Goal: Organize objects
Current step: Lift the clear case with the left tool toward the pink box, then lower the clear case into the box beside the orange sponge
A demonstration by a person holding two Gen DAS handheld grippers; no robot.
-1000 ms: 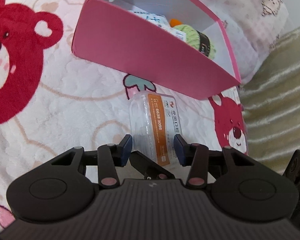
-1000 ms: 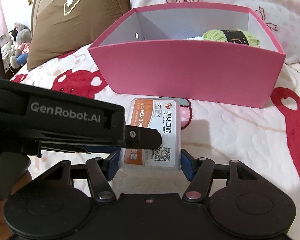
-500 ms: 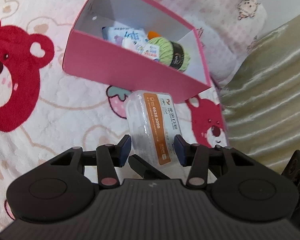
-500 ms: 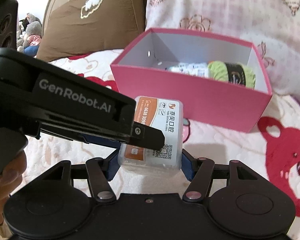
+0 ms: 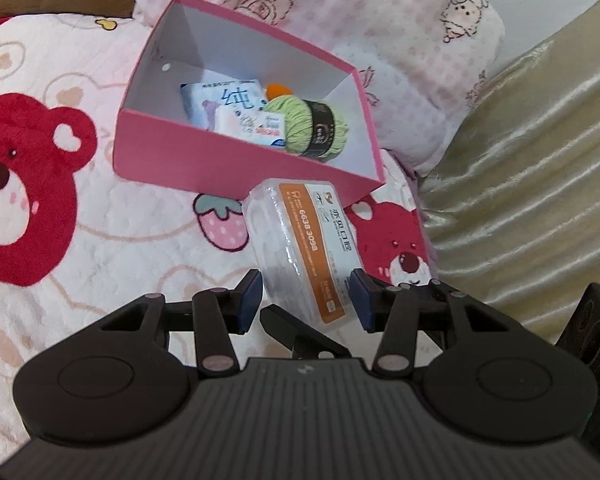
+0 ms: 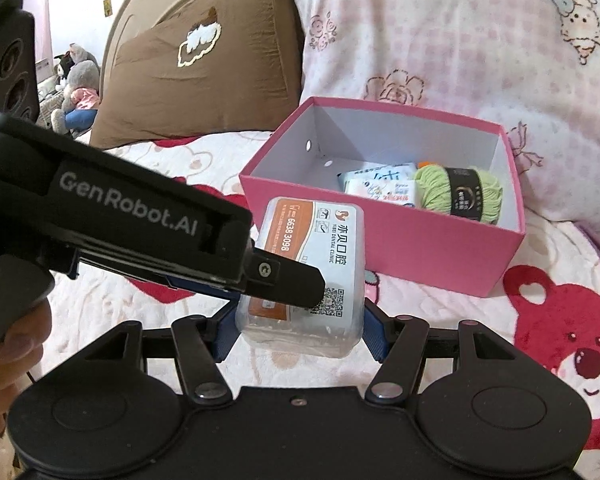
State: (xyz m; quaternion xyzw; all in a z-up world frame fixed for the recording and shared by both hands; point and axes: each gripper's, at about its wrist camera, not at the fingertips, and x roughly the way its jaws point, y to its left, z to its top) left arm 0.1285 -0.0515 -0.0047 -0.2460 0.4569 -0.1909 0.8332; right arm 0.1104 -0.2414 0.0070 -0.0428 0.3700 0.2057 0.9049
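A clear plastic case with an orange and white label (image 5: 300, 248) (image 6: 312, 264) is lifted above the bear blanket, in front of the pink box (image 5: 204, 160) (image 6: 400, 256). My left gripper (image 5: 306, 300) and my right gripper (image 6: 300, 330) are both shut on the case, one from each side. The left gripper body (image 6: 120, 220) crosses the right wrist view and covers part of the label. The box holds a green yarn ball (image 5: 314, 128) (image 6: 458, 192), tissue packs (image 5: 228, 108) (image 6: 380, 182) and a small orange item (image 5: 278, 89).
The bed has a white blanket with red bears (image 5: 24, 184). A pink patterned pillow (image 6: 460, 40) and a brown pillow (image 6: 196, 68) lie behind the box. A beige curtain (image 5: 532, 168) hangs at the right. Plush toys (image 6: 74, 88) sit far left.
Both grippers have risen with the case off the blanket. The views now look down into the pink box, so its contents show.
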